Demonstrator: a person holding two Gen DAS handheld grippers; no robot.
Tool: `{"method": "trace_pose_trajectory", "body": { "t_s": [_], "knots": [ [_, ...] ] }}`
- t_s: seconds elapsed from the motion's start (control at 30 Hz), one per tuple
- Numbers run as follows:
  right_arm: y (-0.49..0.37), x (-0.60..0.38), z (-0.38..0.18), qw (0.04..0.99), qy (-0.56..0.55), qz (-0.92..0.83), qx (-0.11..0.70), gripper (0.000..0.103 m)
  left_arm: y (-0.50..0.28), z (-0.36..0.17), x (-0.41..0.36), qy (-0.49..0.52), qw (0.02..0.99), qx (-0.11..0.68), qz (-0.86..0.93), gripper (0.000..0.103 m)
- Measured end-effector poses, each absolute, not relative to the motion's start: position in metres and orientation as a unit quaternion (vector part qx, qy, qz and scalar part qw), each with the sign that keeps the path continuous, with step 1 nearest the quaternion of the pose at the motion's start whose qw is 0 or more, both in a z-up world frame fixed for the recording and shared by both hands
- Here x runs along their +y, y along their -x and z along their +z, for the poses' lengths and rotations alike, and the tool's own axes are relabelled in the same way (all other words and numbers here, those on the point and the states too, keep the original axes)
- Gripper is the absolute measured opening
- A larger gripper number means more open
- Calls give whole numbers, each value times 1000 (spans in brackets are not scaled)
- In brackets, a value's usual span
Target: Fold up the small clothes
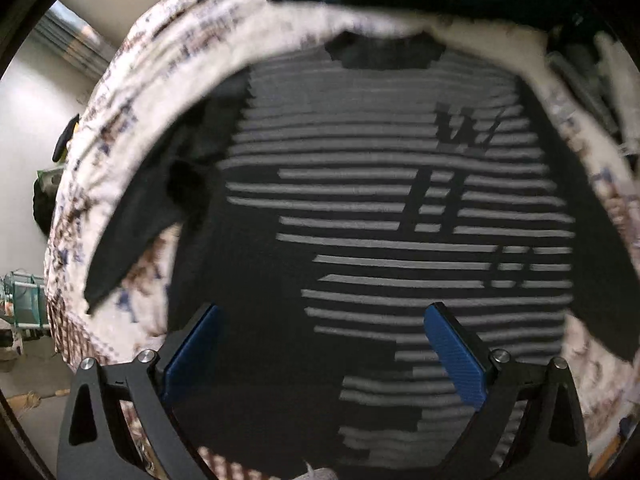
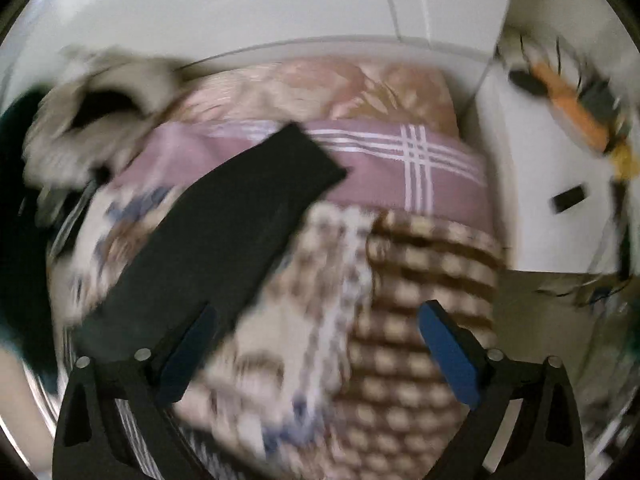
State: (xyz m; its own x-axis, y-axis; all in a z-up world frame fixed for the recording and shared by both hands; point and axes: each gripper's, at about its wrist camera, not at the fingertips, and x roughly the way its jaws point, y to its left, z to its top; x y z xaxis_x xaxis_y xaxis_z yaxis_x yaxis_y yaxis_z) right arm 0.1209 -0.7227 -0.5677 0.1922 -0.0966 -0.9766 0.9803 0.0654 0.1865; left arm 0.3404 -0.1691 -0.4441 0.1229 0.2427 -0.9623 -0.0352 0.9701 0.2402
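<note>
Shirt: we see the striped shirt (image 1: pixel 380 220) spread flat on the patterned bedcover (image 1: pixel 132 92), filling the centre of the left view
Sleeve: one dark sleeve (image 2: pixel 224 232) runs diagonally through the right view; its cuff lies on the pink blanket (image 2: pixel 380 160)
Left gripper (image 1: pixel 324 344): wide, holding nothing
Right gripper (image 2: pixel 316 344): wide, holding nothing
Advice: we should pinch the sleeve near its edge; fold it inward, keeping the body flat

Dim indoor light, heavy motion blur in both views, fisheye bending, dark vignetted corners
</note>
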Motion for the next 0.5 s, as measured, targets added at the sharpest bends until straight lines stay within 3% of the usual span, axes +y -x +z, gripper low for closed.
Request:
{"method": "trace_pose_trajectory", "body": {
  "t_s": [0.2,0.23,0.27,0.33,0.5],
  "knots": [
    [-134,-757,-630,590,-550,-470,358,80,-359,-507,-175,-83,721,680,105,103],
    [-139,-759,-631,607,-541,-472,342,71,-362,-512,-177,-85,723,678,102,103],
    [-146,-759,-630,611,-531,-475,345,45,-366,-516,-179,-88,725,676,100,103],
    [-159,-758,-630,623,-523,-471,341,16,-369,-520,-182,-92,729,672,95,103],
    [-173,-760,-606,653,-475,-482,340,11,-377,-521,-182,-87,734,667,93,103]
  ]
}}
